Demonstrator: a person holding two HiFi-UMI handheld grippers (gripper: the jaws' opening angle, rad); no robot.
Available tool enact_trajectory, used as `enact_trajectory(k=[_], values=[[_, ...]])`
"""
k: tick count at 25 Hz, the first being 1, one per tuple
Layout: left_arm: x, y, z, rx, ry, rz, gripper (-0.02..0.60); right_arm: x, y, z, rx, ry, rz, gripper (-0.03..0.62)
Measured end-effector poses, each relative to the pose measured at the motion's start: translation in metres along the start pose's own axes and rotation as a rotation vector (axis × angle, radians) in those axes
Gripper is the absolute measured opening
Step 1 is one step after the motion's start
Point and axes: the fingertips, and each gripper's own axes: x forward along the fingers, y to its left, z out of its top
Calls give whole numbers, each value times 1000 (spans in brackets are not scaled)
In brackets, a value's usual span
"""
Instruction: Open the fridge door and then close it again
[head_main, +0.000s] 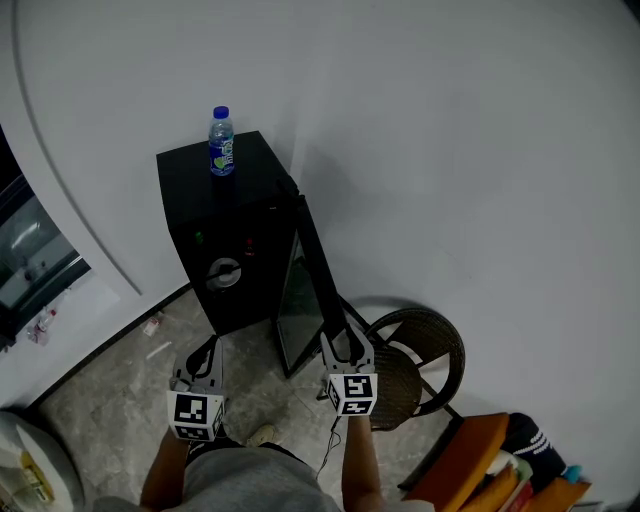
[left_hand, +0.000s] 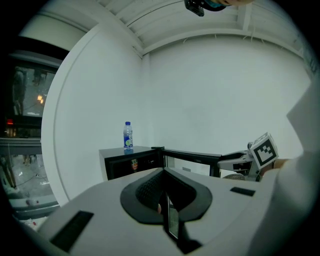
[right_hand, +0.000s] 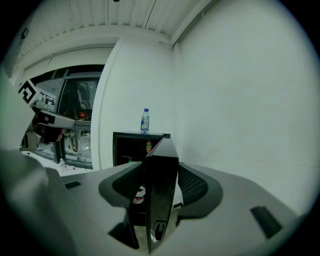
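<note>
A small black fridge (head_main: 222, 250) stands against the white wall with its door (head_main: 305, 285) swung wide open toward me. My right gripper (head_main: 340, 340) is shut on the door's free edge, and in the right gripper view the dark door edge (right_hand: 160, 185) fills the gap between its jaws. Held low to the left in front of the fridge body, my left gripper (head_main: 207, 348) touches nothing. Its jaws (left_hand: 167, 220) are shut with nothing between them. From that side the open fridge (left_hand: 131, 164), the door (left_hand: 192, 159) and the right gripper (left_hand: 239, 161) all show.
A water bottle (head_main: 221, 142) stands on the fridge top. A round wicker chair (head_main: 420, 355) sits just right of the door, with orange and coloured items (head_main: 480, 460) beyond it. A white appliance (head_main: 30, 470) is at the lower left, and a glass window (head_main: 25, 250) at the left.
</note>
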Motion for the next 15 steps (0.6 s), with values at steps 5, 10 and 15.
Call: enact_trajectory(k=[5,10,15], values=[[-8,10,-2,0,-8,7,5,-2,22,2,-12,-2,26,225],[-15,27,-2,-5,-11,20,5,3,46,4,-42,-4,51,225],[-14,43,-3,-10,-10,23,5,11,70,10,-49,-8,75,225]])
